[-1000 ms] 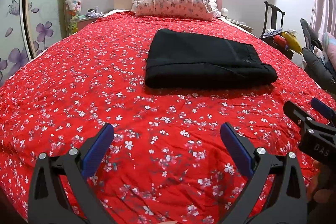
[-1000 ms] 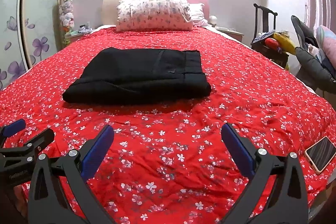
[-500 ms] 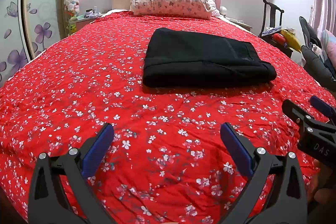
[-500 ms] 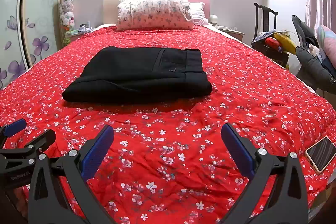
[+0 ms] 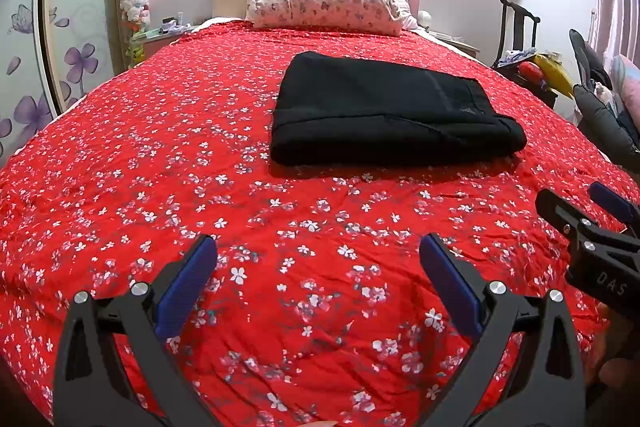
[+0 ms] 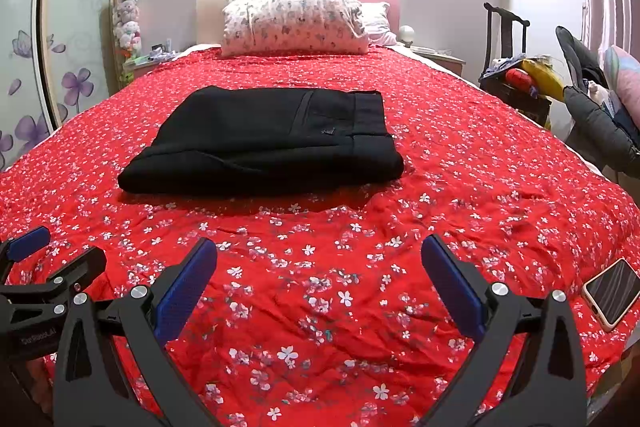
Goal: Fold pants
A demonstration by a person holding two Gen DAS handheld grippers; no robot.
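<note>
— Where do the pants stand?

— One pair of black fabric pants lies folded into a compact rectangle in the middle of the red floral bedspread, waistband on the right, well short of the one flowered pillow.

— So the fold looks finished?

— I judge so. The step in hand is backing off cleanly – draw both claws straight away so nothing snags the stack.

— And the claws?

— Two. The left claw gapes wide and holds nothing; the right claw likewise, spread wide and empty, both well apart from the pants.

— Anything else?

— One smartphone at the bedspread's right edge, one dark chair beyond.
</note>
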